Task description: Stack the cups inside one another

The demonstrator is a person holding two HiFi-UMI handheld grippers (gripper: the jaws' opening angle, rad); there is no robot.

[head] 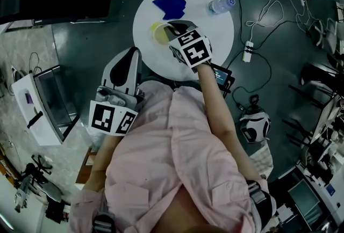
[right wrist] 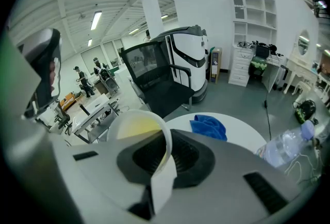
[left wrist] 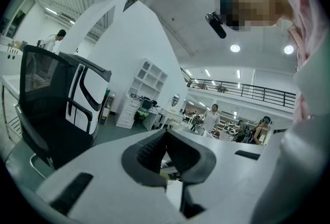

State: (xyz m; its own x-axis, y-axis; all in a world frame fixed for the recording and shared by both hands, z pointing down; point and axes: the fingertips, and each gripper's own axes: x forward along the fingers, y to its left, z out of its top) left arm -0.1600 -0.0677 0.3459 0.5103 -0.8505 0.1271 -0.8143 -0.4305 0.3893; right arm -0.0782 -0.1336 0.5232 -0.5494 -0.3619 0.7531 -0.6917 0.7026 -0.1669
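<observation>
A pale cup with a yellow inside point(head: 159, 34) sits at the near left of the round white table point(head: 215, 38). My right gripper point(head: 171, 30) is shut on its rim. In the right gripper view the cup point(right wrist: 135, 127) tilts to the left, its wall pinched between the jaws of that gripper point(right wrist: 166, 158). I see no other cup. My left gripper point(head: 130, 57) hangs off the table to the left, beside the person's body. In its own view the left gripper point(left wrist: 166, 153) has its pads pressed together with nothing between them.
A crumpled blue cloth point(head: 170, 2) lies at the table's far side, with a clear water bottle point(head: 221, 5) on its side to the right. A black office chair point(left wrist: 51, 109) stands by the left gripper. A power strip point(head: 248, 50) and cables lie on the floor.
</observation>
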